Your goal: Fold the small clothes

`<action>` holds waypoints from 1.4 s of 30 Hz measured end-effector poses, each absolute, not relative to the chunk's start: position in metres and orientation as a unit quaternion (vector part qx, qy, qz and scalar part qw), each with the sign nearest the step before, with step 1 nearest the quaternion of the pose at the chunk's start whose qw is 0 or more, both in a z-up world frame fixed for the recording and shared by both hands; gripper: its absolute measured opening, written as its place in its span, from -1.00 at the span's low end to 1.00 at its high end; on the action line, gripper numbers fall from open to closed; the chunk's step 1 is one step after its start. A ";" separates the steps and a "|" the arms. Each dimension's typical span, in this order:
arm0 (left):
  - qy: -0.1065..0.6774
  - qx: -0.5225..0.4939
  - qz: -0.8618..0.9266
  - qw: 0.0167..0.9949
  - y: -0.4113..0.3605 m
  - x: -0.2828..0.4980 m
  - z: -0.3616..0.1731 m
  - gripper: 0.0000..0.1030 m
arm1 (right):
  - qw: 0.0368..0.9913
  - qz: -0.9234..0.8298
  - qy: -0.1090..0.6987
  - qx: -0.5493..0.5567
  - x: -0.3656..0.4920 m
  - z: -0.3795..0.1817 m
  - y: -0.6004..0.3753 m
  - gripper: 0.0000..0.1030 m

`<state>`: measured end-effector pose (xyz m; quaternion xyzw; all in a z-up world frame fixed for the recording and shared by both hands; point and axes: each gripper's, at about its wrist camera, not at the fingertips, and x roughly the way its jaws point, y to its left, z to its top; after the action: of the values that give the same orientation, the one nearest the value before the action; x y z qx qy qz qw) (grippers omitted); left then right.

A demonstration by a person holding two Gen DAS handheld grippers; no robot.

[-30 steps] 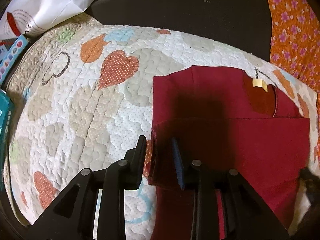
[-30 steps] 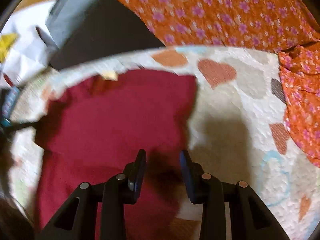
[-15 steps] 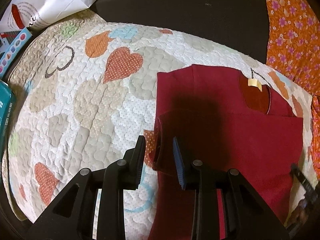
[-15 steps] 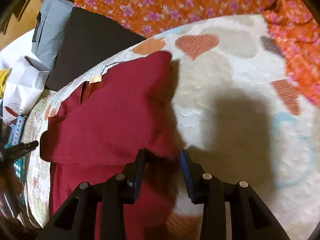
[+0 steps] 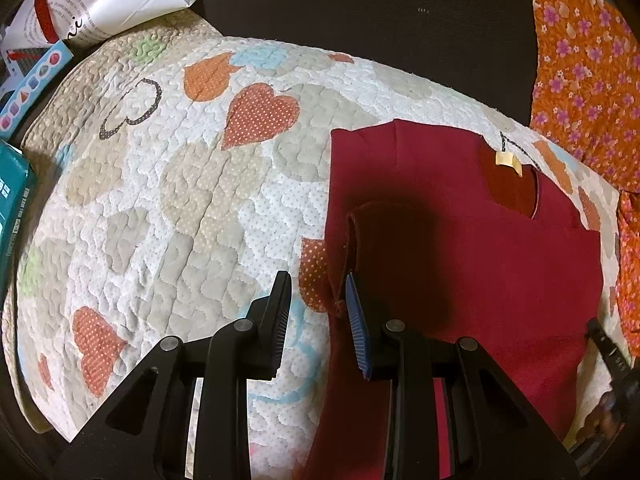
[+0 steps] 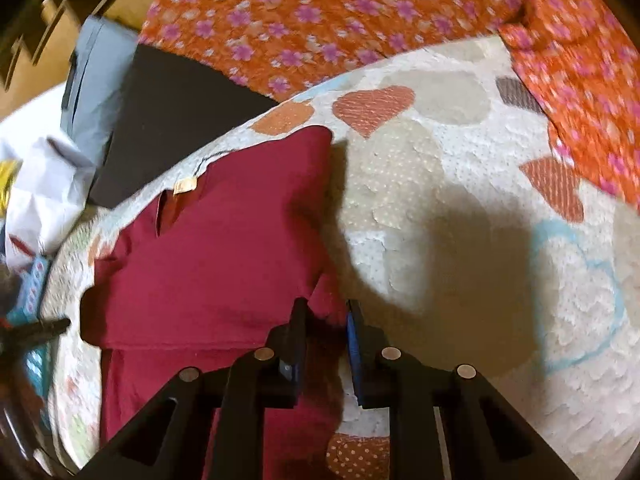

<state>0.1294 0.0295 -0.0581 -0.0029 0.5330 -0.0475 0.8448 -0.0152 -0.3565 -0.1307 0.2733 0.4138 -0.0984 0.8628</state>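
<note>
Shirt (image 5: 460, 248): one, maroon, on one heart quilt (image 5: 180, 200).

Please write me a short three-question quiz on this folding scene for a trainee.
1. True or false: the left gripper is shut on the maroon shirt.
2. What does the shirt lie on? A) a bare wooden table B) a quilt with heart patches C) a metal tray
3. Fill in: the small tag at the shirt's neckline is pale ____.

Key
1. False: its jaws stand open beside the shirt's edge, over the quilt.
2. B
3. Yellow
</note>
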 end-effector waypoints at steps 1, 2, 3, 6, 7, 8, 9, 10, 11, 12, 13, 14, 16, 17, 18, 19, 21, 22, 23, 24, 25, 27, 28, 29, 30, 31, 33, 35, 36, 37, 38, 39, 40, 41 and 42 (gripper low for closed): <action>0.534 -0.004 -0.047 0.844 0.030 0.129 -0.059 -0.47 | 0.863 -0.101 0.410 0.278 -0.016 -0.126 -0.358 -0.53; 0.536 -0.006 -0.047 0.843 0.030 0.130 -0.059 -0.47 | 0.866 -0.110 0.404 0.274 -0.018 -0.121 -0.360 -0.39; 0.536 -0.008 -0.047 0.843 0.030 0.131 -0.059 -0.47 | 0.873 -0.121 0.394 0.259 -0.017 -0.112 -0.359 -0.20; 0.540 -0.016 -0.048 0.840 0.030 0.133 -0.061 -0.47 | 0.886 -0.136 0.384 0.224 0.002 -0.098 -0.355 -0.08; 0.542 -0.018 -0.050 0.839 0.029 0.134 -0.061 -0.47 | 0.887 -0.129 0.387 0.217 0.013 -0.097 -0.352 -0.08; 0.544 -0.018 -0.052 0.837 0.028 0.134 -0.062 -0.47 | 0.888 -0.120 0.392 0.211 0.022 -0.098 -0.350 -0.08; 0.544 -0.016 -0.052 0.837 0.027 0.134 -0.062 -0.47 | 0.887 -0.105 0.401 0.202 0.035 -0.101 -0.348 -0.19; 0.544 -0.014 -0.053 0.837 0.026 0.133 -0.062 -0.47 | 0.884 -0.103 0.411 0.197 0.043 -0.105 -0.348 -0.44; 0.544 -0.012 -0.055 0.837 0.026 0.133 -0.062 -0.47 | 0.882 -0.108 0.415 0.197 0.045 -0.107 -0.351 -0.85; 0.543 -0.012 -0.056 0.838 0.026 0.132 -0.061 -0.47 | 0.882 -0.110 0.407 0.208 0.044 -0.106 -0.356 -0.85; 0.541 -0.012 -0.058 0.839 0.027 0.131 -0.060 -0.47 | 0.884 -0.115 0.401 0.211 0.041 -0.105 -0.358 -0.85; 0.540 -0.011 -0.058 0.839 0.026 0.130 -0.060 -0.47 | 0.884 -0.135 0.400 0.200 0.039 -0.106 -0.360 -0.85; 0.541 -0.010 -0.056 0.839 0.026 0.130 -0.061 -0.47 | 0.877 -0.155 0.412 0.192 0.039 -0.118 -0.362 -0.85; 0.542 -0.012 -0.056 0.838 0.026 0.130 -0.062 -0.47 | 0.870 -0.155 0.424 0.198 0.042 -0.127 -0.364 -0.83; 0.542 -0.014 -0.056 0.838 0.027 0.129 -0.061 -0.47 | 0.868 -0.155 0.424 0.207 0.041 -0.132 -0.366 -0.83; 0.541 -0.015 -0.055 0.839 0.028 0.128 -0.061 -0.47 | 0.870 -0.156 0.417 0.212 0.037 -0.129 -0.367 -0.83; 0.539 -0.019 -0.056 0.840 0.031 0.123 -0.059 -0.47 | 0.867 -0.149 0.416 0.229 0.026 -0.117 -0.367 -0.76; 0.538 -0.022 -0.057 0.841 0.033 0.120 -0.058 -0.47 | 0.869 -0.143 0.413 0.233 0.017 -0.109 -0.364 -0.76; 0.537 -0.026 -0.058 0.841 0.034 0.117 -0.056 -0.47 | 0.874 -0.136 0.406 0.229 0.008 -0.101 -0.360 -0.76; 0.536 -0.031 -0.059 0.841 0.036 0.113 -0.055 -0.47 | 0.881 -0.131 0.398 0.220 -0.002 -0.094 -0.353 -0.74; 0.535 -0.033 -0.060 0.842 0.037 0.110 -0.053 -0.47 | 0.887 -0.126 0.395 0.204 -0.010 -0.090 -0.344 -0.73; 0.529 -0.037 -0.062 0.846 0.037 0.100 -0.049 -0.47 | 0.887 -0.112 0.416 0.169 -0.011 -0.099 -0.328 -0.63; 0.526 -0.037 -0.062 0.847 0.037 0.094 -0.047 -0.47 | 0.879 -0.111 0.437 0.157 -0.007 -0.109 -0.324 -0.63; 0.523 -0.034 -0.061 0.850 0.037 0.087 -0.045 -0.47 | 0.867 -0.111 0.464 0.147 0.000 -0.125 -0.321 -0.63; 0.519 -0.028 -0.060 0.852 0.037 0.081 -0.044 -0.47 | 0.872 -0.110 0.457 0.139 0.002 -0.127 -0.320 -0.63; 0.514 -0.022 -0.060 0.855 0.037 0.073 -0.042 -0.47 | 0.875 -0.112 0.453 0.127 0.001 -0.124 -0.317 -0.63; 0.509 -0.015 -0.057 0.859 0.039 0.057 -0.042 -0.47 | 0.867 -0.114 0.471 0.116 -0.003 -0.114 -0.311 -0.63; 0.511 -0.015 -0.065 0.857 0.041 0.041 -0.046 -0.47 | 0.869 -0.088 0.470 0.131 -0.018 -0.100 -0.305 -0.63; 0.514 -0.014 -0.069 0.855 0.041 0.034 -0.048 -0.47 | 0.871 -0.076 0.466 0.133 -0.029 -0.092 -0.299 -0.63; 0.515 -0.009 -0.071 0.854 0.040 0.024 -0.052 -0.47 | 0.876 -0.070 0.459 0.133 -0.043 -0.083 -0.293 -0.62; 0.515 -0.003 -0.072 0.854 0.039 0.018 -0.054 -0.47 | 0.879 -0.064 0.452 0.135 -0.054 -0.077 -0.289 -0.60; 0.513 0.004 -0.072 0.855 0.037 0.011 -0.056 -0.47 | 0.883 -0.057 0.445 0.140 -0.068 -0.072 -0.284 -0.56; 0.510 0.012 -0.071 0.857 0.035 0.003 -0.058 -0.47 | 0.884 -0.051 0.441 0.145 -0.080 -0.069 -0.279 -0.54; 0.505 0.024 -0.072 0.860 0.033 -0.005 -0.059 -0.47 | 0.885 -0.046 0.439 0.149 -0.088 -0.067 -0.276 -0.49; 0.499 0.037 -0.074 0.862 0.030 -0.012 -0.061 -0.47 | 0.885 -0.039 0.439 0.150 -0.098 -0.066 -0.269 -0.47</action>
<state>-0.0116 0.0300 -0.0607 0.0372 0.4993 -0.0738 0.8625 -0.0982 -0.2692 -0.0661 0.1498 0.4394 -0.0392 0.8849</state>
